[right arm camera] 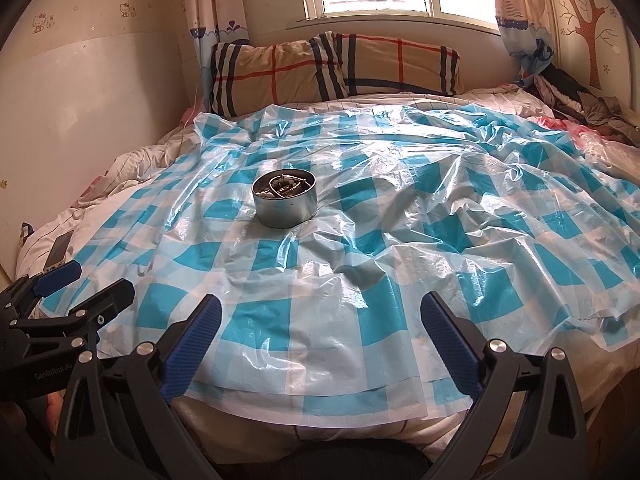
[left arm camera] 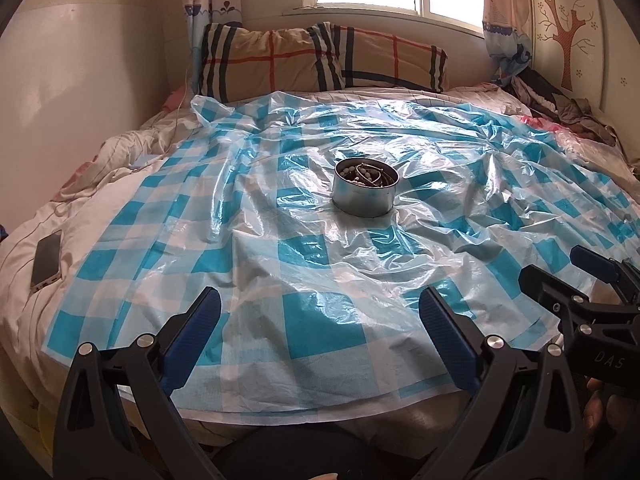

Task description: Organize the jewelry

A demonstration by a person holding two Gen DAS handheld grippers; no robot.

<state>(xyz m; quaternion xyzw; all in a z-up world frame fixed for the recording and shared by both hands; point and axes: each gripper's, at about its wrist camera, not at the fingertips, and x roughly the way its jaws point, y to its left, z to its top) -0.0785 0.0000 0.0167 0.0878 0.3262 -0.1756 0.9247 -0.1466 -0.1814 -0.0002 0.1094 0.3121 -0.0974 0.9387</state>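
While both grippers, left (left arm camera: 320, 312) & right (right arm camera: 320, 320), gape empty, only right cam shows Hello Kitty wallpaper (right arm camera: 44, 22).

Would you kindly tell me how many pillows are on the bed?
2. One plaid pillow leans at the head of the bed, left of the window; the second plaid pillow lies beside it to the right, partly tucked behind it. None seem hidden.

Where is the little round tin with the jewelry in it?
The round tin sits on the blue checked plastic sheet in the middle of the bed, in front of the striped pillows. In the right wrist view it lies left of centre.
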